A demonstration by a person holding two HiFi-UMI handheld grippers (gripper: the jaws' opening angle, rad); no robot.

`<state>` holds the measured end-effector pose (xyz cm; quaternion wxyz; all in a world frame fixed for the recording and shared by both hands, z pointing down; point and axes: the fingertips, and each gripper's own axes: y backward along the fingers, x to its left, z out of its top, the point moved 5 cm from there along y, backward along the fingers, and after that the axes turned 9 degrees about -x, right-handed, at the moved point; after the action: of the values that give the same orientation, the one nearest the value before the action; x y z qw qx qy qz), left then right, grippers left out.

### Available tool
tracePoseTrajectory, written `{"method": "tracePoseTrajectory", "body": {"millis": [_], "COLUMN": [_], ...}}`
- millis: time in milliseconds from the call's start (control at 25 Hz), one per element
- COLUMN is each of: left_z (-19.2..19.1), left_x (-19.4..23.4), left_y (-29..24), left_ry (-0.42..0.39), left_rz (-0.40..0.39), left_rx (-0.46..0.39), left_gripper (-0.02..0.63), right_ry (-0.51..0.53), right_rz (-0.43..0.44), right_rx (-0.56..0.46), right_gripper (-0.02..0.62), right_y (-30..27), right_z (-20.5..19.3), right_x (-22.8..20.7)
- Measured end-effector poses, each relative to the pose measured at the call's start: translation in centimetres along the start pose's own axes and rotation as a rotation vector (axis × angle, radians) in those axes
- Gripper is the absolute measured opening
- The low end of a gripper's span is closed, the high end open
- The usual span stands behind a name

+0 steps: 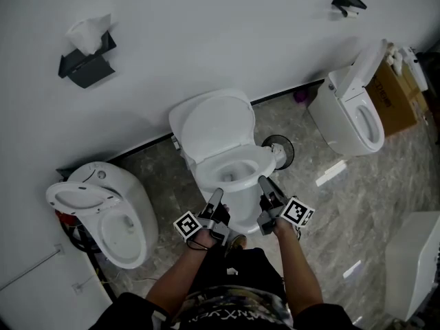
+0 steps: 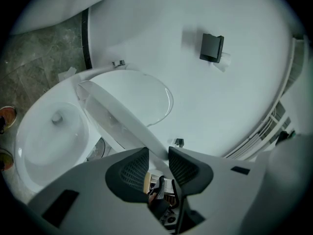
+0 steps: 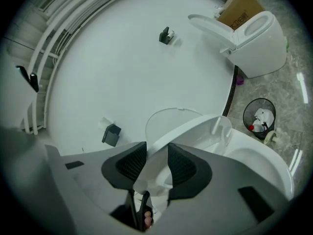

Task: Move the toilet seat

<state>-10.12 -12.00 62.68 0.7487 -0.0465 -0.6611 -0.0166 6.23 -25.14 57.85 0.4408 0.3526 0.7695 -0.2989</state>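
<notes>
Washroom-like room, three toilets (image 1: 216, 126) abreast

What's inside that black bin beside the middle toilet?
The bin holds crumpled white paper and something red-topped; whatever lies beneath them is covered.

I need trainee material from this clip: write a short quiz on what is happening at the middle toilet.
1. True or false: the white plastic toilet seat lies flat on the white ceramic bowl.
2. What do the left gripper and the right gripper each clamp?
3. Fill in: the white toilet lid leans against the ___.
Key: 1 false, it is tilted up; 2 the seat's rim; 3 the white wall.
</notes>
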Motion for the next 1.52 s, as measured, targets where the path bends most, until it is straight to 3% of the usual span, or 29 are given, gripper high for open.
{"method": "tracePoseTrajectory", "body": {"millis": [280,720,960,1520], "left_z": [1.3,2.3,3.4,6.7], "left_x": [-1.1,-2.3,-3.1,-4.2], "left_y": [-1.8,-4.0,-5.5,-9.1], "left_ry": [-0.006,-0.039,-0.032,-0.059], "left_rz": [-0.023,-0.035,-0.049,-0.076], "left_rx": [-0.031,-0.181,-0.251,-0.29], "left_gripper": [0.144,0.152,0.155,0.164], "right_ry": [-0.018,-0.011,-0.013,0.016], "right_rz": [0.05,0.131,0.131,0.184], "right_rx": [-0.023,0.063,0.089,0.098], "right_gripper": [0.141,0.135,0.132,0.124], "right_y": [-2.5,-5.3,-7.5,-12.8], "right_z": [0.9,2.6,3.2,4.3], "right_x": [0.8,1.3,1.6,2.7]}}
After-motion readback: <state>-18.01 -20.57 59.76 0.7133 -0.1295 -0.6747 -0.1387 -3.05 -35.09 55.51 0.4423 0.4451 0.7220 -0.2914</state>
